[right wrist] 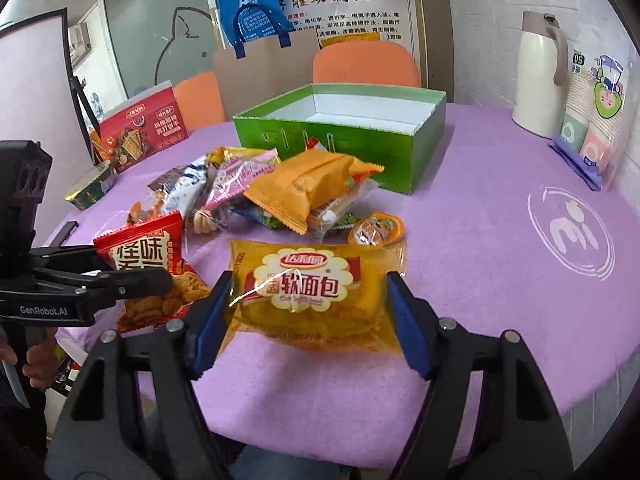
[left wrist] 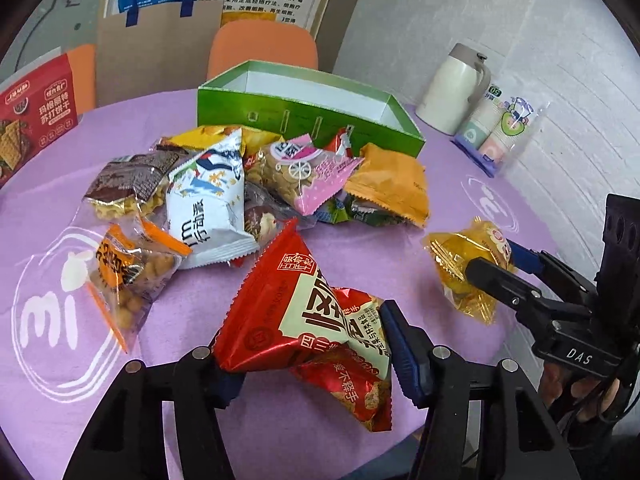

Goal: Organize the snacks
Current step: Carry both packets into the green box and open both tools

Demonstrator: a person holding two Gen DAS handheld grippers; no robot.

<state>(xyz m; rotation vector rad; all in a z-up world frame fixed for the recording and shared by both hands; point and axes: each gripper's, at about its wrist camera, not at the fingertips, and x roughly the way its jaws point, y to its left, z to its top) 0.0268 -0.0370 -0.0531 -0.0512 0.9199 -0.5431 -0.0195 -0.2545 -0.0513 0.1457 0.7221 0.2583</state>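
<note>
My left gripper (left wrist: 316,360) is shut on a red snack packet (left wrist: 296,304) near the front of the purple table; the right wrist view shows that gripper (right wrist: 160,276) and the red packet (right wrist: 148,256) at the left. Shut on a yellow soft-bread packet (right wrist: 312,292), my right gripper (right wrist: 308,316) pinches it from both sides, and the left wrist view has the gripper (left wrist: 492,258) and the bread packet (left wrist: 460,268) at the right. A pile of several mixed snack packets (left wrist: 240,184) (right wrist: 300,188) lies mid-table. Behind it an open green box (left wrist: 304,112) (right wrist: 320,140) shows white inner walls.
A cream thermos jug (left wrist: 452,88) and a pack of paper cups (left wrist: 504,128) stand at the back right. A red cracker box (left wrist: 32,120) and a small green tin (right wrist: 92,186) are at the left. A small orange jelly cup (right wrist: 376,228) lies beside the bread. Orange chairs stand behind the table.
</note>
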